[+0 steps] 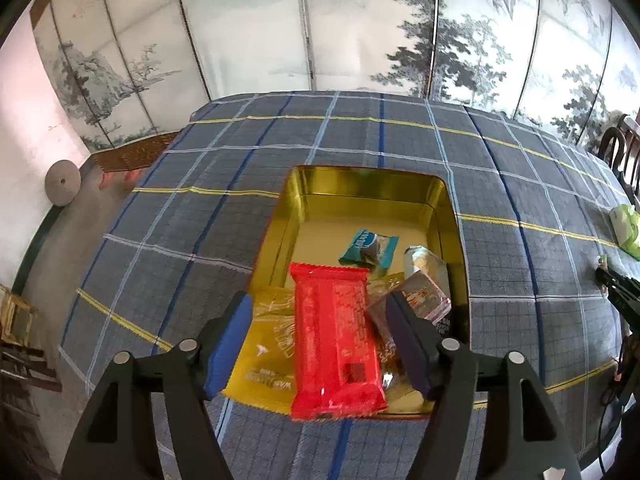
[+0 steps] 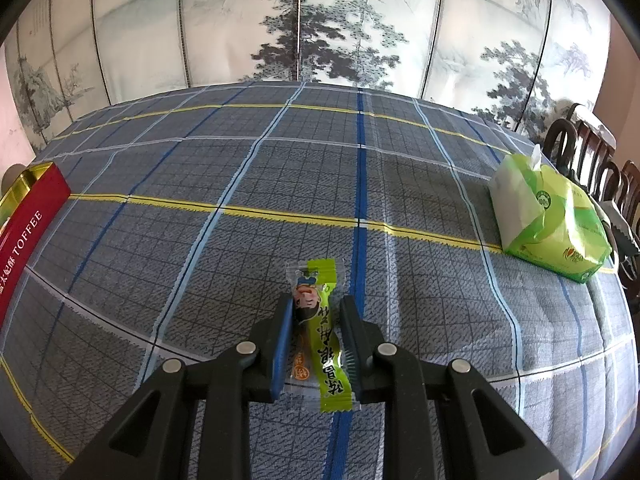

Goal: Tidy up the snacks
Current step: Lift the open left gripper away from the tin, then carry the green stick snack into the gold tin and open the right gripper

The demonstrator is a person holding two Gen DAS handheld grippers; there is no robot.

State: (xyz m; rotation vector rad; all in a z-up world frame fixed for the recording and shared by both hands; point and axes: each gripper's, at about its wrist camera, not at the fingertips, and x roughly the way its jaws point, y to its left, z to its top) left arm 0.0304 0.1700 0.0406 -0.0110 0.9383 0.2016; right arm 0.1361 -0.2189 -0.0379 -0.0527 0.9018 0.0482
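Left gripper (image 1: 320,340) hangs released over the red pack (image 1: 334,340), which overhangs the tin's (image 1: 368,178) near edge. Right gripper (image 2: 316,344) is clenched on the green snack (image 2: 320,340); I'd carry it left and drop it deep inside.

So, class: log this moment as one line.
left gripper: open over red packet | right gripper: shut on green snack | tin: part-filled

My left gripper (image 1: 320,320) points steeply down, jaws spread wide — its blue pads (image 1: 228,344) press on nothing. My right gripper (image 2: 316,320) tilts down the same way, jaws drawn close — clamped on a green snack packet (image 2: 320,340).
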